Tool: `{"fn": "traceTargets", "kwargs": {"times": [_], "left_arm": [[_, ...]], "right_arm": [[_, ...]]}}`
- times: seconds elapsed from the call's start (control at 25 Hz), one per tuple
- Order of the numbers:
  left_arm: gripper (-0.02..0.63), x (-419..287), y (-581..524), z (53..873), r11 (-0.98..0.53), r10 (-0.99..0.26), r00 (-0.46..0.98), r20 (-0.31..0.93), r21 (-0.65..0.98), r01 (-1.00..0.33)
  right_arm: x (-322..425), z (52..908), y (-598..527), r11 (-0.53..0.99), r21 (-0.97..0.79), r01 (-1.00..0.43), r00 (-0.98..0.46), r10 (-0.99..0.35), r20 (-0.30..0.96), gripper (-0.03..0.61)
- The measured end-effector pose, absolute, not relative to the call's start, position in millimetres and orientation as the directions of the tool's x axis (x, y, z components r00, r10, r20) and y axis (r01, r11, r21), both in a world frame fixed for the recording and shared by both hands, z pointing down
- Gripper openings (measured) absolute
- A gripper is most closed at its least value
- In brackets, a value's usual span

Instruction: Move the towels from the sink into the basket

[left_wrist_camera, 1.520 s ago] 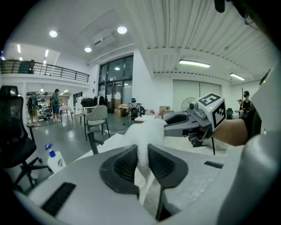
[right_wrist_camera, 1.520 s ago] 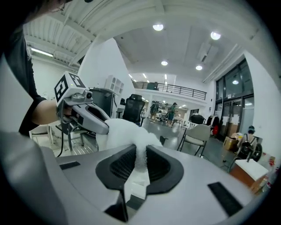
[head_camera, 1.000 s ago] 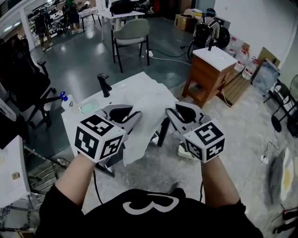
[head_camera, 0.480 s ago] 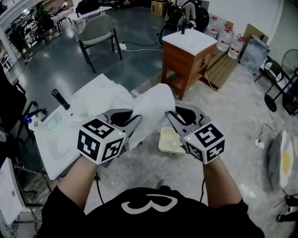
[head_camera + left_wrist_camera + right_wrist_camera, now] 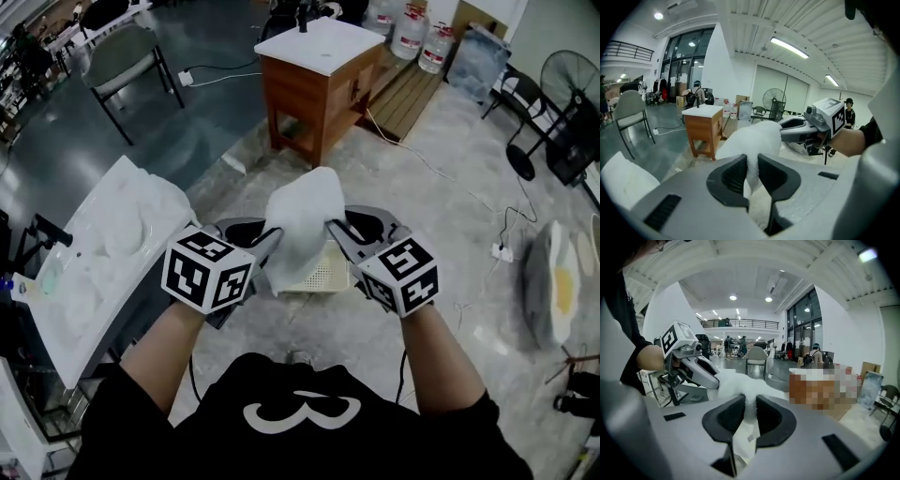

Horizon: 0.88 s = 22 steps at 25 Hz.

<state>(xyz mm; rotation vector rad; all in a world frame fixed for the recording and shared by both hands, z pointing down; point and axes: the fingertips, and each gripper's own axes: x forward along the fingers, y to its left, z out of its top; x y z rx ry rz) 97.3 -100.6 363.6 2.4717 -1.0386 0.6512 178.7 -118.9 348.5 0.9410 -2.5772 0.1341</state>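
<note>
A white towel point(image 5: 302, 223) hangs bunched between both grippers in the head view. My left gripper point(image 5: 270, 242) is shut on its left edge, and my right gripper point(image 5: 334, 231) is shut on its right edge. The towel hangs above a cream perforated basket point(image 5: 323, 277) on the floor. More white towels point(image 5: 141, 211) lie in the white sink unit point(image 5: 70, 323) at the left. In the left gripper view the towel point(image 5: 752, 138) is pinched between the jaws point(image 5: 752, 169), with the right gripper point(image 5: 806, 131) beyond. The right gripper view shows the towel point(image 5: 738, 383) clamped in its jaws point(image 5: 751, 411).
A wooden cabinet with a white top point(image 5: 319, 70) stands beyond the basket. Behind it are water bottles point(image 5: 412, 33), with a chair point(image 5: 122, 56) at the far left. A black fan point(image 5: 562, 103) stands at the right, and cables point(image 5: 506, 248) run across the floor.
Both grippers have carried the towel from above the sink rightward and down, so it now hangs over the basket. The sink has shifted to the left of the view.
</note>
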Motion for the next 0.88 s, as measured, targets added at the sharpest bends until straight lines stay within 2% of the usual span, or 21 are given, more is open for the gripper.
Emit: {"fn": "traceTargets", "kwargs": {"times": [0.48,0.88], "left_arm": [[0.063,187.8,-180.1,486.1,-0.683,-0.348,0.671,0.655,0.313,-0.66],[0.064,207.2,-263.4,541.0,-0.665,-0.279,0.673,0.685,0.368,-0.65]], "right_arm": [[270.3,469.4,-189.1,0.672,-0.082,-0.736,-0.591,-0.578,0.562,0.061],[291.6,525.4,-264.6,0.627,-0.159,-0.762,-0.576,-0.546,0.608,0.061]]}}
